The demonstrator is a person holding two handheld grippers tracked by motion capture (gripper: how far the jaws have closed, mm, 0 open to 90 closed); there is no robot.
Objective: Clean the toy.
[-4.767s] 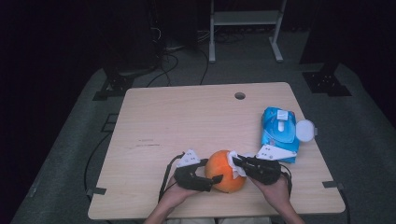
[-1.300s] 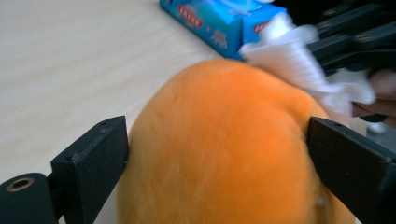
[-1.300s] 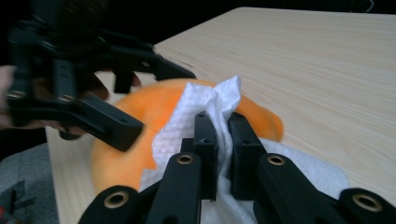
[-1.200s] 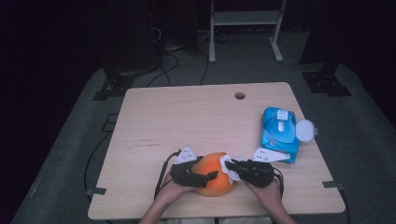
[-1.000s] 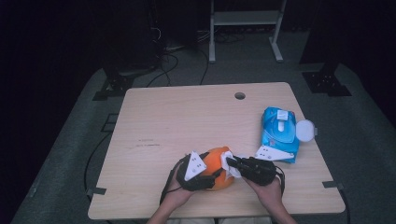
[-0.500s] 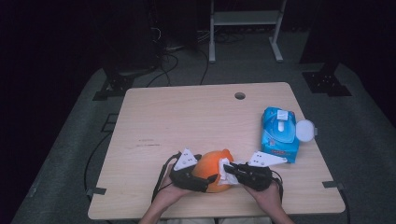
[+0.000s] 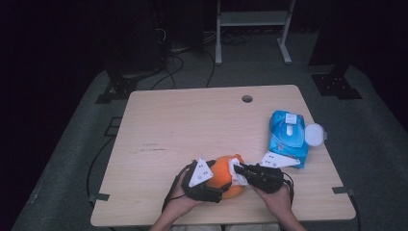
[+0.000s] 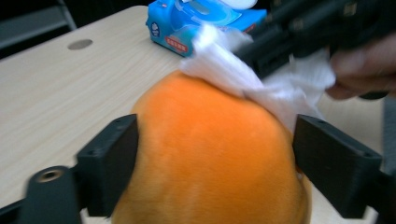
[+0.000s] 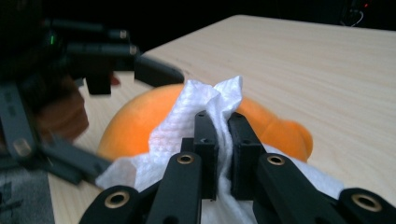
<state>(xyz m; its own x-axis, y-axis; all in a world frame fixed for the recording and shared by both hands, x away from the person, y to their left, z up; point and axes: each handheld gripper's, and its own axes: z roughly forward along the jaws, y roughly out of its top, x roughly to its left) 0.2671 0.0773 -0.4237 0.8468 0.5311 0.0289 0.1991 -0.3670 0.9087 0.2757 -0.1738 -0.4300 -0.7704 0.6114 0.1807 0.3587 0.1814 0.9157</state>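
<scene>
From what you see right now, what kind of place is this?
Probably a lab or recording studio: a lone wooden table on grey floor covering, dark surroundings, cables on the floor and a metal stand behind.

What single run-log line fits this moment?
left tool: astride orange plush | right tool: shut on white wipe, on plush | wipe pack: right

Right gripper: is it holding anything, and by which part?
Yes. The right gripper is shut on a white wipe, pinching a bunched fold near its middle, with the wipe draped over the orange plush.
</scene>
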